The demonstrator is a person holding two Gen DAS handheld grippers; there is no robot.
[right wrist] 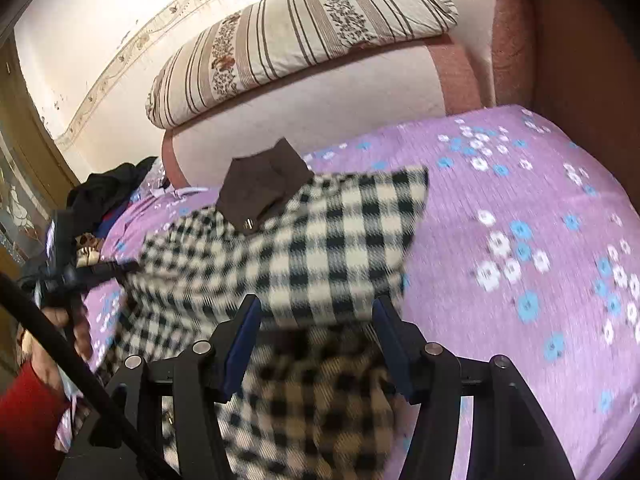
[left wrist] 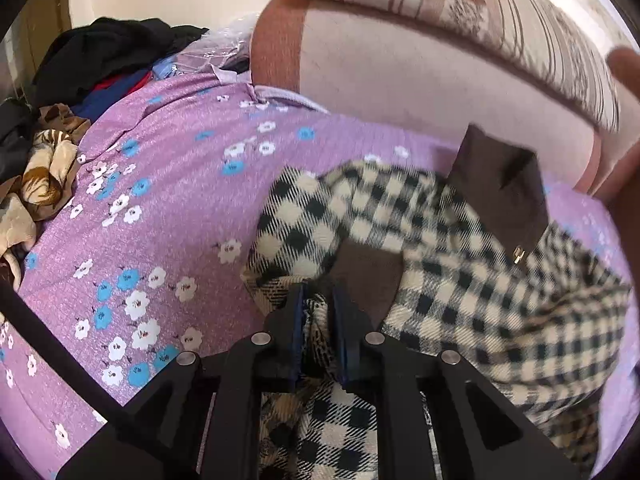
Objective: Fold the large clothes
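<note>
One big bed takes up the whole scene, covered by a purple flowered sheet [right wrist: 520,184] that gives a flat surface to fold on. Spread across it is the checked coat [right wrist: 320,232], brown collar [right wrist: 264,184] toward the headboard, so it's mid-fold, I'd guess. A pile of other clothes [left wrist: 116,52] waits off to one side, probably next in line. The left gripper [left wrist: 318,304] is pinched tight on a bunched edge of the coat, likely to drag that side over. The right gripper [right wrist: 316,320] has its jaws wide, coat fabric lying between them but not squeezed.
</note>
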